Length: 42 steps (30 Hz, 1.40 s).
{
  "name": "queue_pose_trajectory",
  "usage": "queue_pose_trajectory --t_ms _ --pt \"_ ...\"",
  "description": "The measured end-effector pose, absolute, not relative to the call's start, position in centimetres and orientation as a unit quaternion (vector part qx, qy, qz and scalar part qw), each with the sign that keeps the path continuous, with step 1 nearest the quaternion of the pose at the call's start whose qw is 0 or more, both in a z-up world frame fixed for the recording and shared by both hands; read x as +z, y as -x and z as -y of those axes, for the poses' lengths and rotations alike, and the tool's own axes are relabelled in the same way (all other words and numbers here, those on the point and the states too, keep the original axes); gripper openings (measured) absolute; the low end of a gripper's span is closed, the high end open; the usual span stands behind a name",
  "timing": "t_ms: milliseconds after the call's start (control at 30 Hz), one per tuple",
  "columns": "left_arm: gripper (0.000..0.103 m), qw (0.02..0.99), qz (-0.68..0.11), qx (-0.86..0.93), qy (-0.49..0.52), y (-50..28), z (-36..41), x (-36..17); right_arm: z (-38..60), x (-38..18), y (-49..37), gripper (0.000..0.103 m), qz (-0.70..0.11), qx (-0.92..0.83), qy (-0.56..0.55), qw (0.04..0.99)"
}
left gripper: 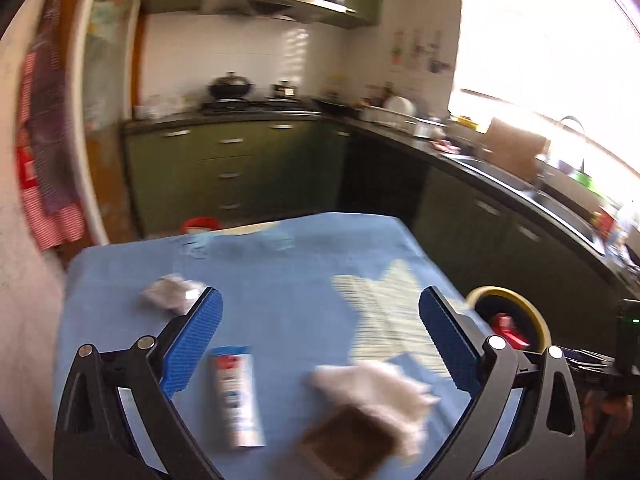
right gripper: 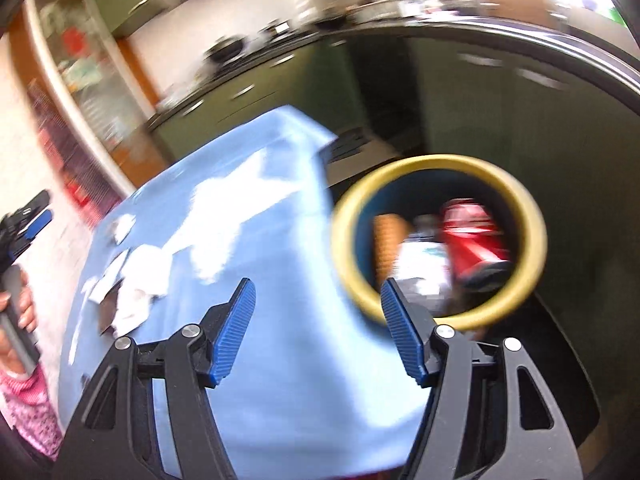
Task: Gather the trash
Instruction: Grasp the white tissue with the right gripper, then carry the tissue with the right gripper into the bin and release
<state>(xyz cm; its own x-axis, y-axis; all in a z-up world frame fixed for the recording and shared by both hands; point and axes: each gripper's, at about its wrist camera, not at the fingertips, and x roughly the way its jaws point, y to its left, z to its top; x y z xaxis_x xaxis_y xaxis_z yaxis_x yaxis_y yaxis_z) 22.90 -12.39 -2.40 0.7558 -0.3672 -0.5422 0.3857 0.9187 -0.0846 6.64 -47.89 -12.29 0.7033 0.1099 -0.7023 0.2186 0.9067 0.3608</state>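
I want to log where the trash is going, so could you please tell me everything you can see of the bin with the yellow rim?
The bin is round, with a thick yellow rim and a dark blue inner wall, plastic by the look of it. It stands open, with no lid in view, beside the edge of the blue-covered table and lower than the tabletop. It already holds trash: a red can-like item, something orange and some white and pale scraps, all blurred. Neither claw touches it.

No text can be read in either view; motion blur smears everything. The white tube lying on the near left of the blue-covered table carries a blue and red label, its lettering illegible. The red can inside the yellow-rimmed bin shows no readable print.
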Motion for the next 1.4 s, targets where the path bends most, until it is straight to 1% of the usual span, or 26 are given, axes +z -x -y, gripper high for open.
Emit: queue_pose_trajectory --t_ms 100,233,367,533,600,633,667,700,733,767,833,933,1100,1267,1400 --pt "0.097 0.947 -0.282 -0.155 0.002 -23.9 8.0 -4.5 43.4 -12.4 -9.3 0.062 -0.398 0.037 -0.201 0.894" --pt "0.097 0.953 -0.278 -0.119 0.015 -24.9 4.2 -7.4 38.2 -12.5 -12.4 0.062 -0.414 0.104 -0.184 0.885" --pt "0.097 0.952 -0.281 -0.119 0.014 -25.3 3.8 -9.0 35.3 -12.9 -15.1 0.06 -0.43 0.129 -0.182 0.875" --pt "0.098 0.953 -0.277 -0.122 0.018 -25.2 3.9 -9.3 33.7 -13.6 -17.6 0.06 -0.447 0.14 -0.189 0.863" --pt "0.098 0.954 -0.274 -0.123 0.016 -24.2 4.7 -8.9 33.0 -13.9 -18.2 0.054 -0.454 0.146 -0.189 0.858" --pt "0.098 0.954 -0.273 -0.124 0.014 -24.1 4.7 -9.0 33.0 -14.1 -18.4 0.044 -0.457 0.149 -0.19 0.856" --pt "0.098 0.954 -0.272 -0.124 0.013 -23.9 5.1 -8.7 32.8 -14.3 -18.7 0.031 -0.462 0.152 -0.191 0.853" --pt "0.098 0.954 -0.272 -0.124 0.013 -23.8 5.1 -8.6 32.7 -14.4 -18.9 0.023 -0.465 0.153 -0.192 0.851" --pt "0.098 0.954 -0.272 -0.126 0.012 -23.7 5.2 -8.6 32.6 -14.5 -19.0 0.012 -0.465 0.152 -0.191 0.851" --pt "0.098 0.954 -0.271 -0.126 0.011 -23.6 5.2 -8.6 32.5 -14.5 -19.1 0.009 -0.463 0.151 -0.192 0.852" --pt "0.098 0.955 -0.27 -0.126 0.01 -23.6 5.2 -8.6 32.6 -14.1 -18.8 0.007 -0.456 0.151 -0.19 0.856" --pt "0.098 0.955 -0.27 -0.125 0.013 -23.6 5.1 -8.6 32.8 -12.9 -18.3 0.006 -0.441 0.146 -0.184 0.866" --pt "0.098 0.956 -0.268 -0.121 0.013 -23.5 5.2 -8.5 34.1 -9.2 -17.0 0.006 -0.4 0.131 -0.167 0.892" --pt "0.098 0.955 -0.268 -0.122 0.013 -23.3 5.3 -8.5 37.6 -5.2 -14.8 0.006 -0.348 0.083 -0.155 0.921" --pt "0.098 0.956 -0.267 -0.123 0.01 -23.2 5.5 -8.5 42.3 -4.1 -13.2 0.006 -0.325 -0.002 -0.147 0.934"
